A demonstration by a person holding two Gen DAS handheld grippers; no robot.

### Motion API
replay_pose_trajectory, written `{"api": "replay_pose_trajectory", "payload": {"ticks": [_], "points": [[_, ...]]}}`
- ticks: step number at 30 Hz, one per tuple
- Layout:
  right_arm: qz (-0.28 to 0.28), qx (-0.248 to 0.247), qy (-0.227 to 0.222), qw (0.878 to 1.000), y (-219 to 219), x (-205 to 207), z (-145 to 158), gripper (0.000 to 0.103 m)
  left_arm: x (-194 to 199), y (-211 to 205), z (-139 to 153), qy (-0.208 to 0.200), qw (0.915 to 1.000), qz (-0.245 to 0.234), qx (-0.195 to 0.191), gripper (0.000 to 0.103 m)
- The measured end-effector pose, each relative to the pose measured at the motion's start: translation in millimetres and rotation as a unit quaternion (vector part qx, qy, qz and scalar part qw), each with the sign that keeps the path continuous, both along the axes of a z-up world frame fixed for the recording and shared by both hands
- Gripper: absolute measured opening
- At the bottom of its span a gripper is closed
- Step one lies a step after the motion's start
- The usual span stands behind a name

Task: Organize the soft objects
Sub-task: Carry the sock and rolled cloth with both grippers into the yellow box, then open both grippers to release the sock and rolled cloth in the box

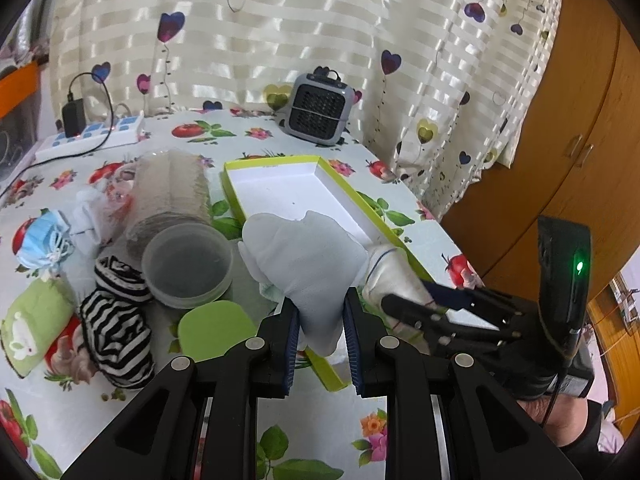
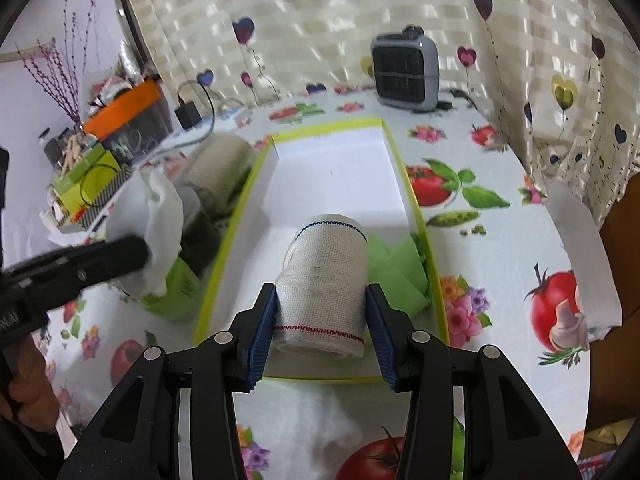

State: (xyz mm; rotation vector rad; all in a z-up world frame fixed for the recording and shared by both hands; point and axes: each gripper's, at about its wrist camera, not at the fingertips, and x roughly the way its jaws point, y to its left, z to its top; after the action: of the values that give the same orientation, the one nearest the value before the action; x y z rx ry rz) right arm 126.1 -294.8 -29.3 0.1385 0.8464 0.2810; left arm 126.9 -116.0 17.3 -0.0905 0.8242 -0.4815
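My left gripper (image 1: 320, 320) is shut on a pale white sock (image 1: 304, 256) and holds it above the near left edge of the green-rimmed white box (image 1: 296, 188). My right gripper (image 2: 322, 320) is shut on a rolled white cloth with red and blue stitching (image 2: 324, 276), held over the near end of the same box (image 2: 340, 168). A green cloth (image 2: 396, 268) lies in the box's near right corner. The right gripper also shows in the left wrist view (image 1: 404, 300), holding the roll (image 1: 394, 276). The left gripper with the sock (image 2: 160, 216) shows blurred at the left of the right wrist view.
On the flowered tablecloth left of the box lie a striped black-and-white cloth (image 1: 116, 320), a clear round tub (image 1: 188, 264), a green lid (image 1: 216, 328), a beige roll (image 1: 168, 196), a blue mask (image 1: 44, 244) and a green pouch (image 1: 32, 328). A grey heater (image 1: 320, 108) stands at the back.
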Motion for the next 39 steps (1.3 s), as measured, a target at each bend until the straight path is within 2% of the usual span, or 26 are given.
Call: {"api": "replay_pose_trajectory", "payload": {"ticks": [14,18,22,30,39], "points": [[0.000,0.000,-0.037,0.999,-14.8,-11.7,13.0,0.047,36.7,-35.3,-18.2,0.026,0.9994,-0.020,0.011,0.020],[-0.001,0.002,-0.034,0.999,-17.1,-9.7,11.0,0.047,48.1,-44.0,-25.1,0.032,0.9990,-0.027,0.016,0.024],[-0.001,0.005,-0.034,0.999,-18.6,-9.7,10.5,0.047,55.2,-43.0,-28.0,0.039,0.9988,-0.028,0.001,0.035],[-0.007,0.010,-0.036,0.999,-20.9,-14.1,13.4,0.047,48.2,-33.7,-20.9,0.035,0.9992,-0.017,-0.007,0.036],[-0.012,0.032,-0.038,0.999,-22.0,-23.2,21.2,0.047,17.0,-15.2,-3.6,0.010,0.9999,-0.009,-0.008,0.036]]}}
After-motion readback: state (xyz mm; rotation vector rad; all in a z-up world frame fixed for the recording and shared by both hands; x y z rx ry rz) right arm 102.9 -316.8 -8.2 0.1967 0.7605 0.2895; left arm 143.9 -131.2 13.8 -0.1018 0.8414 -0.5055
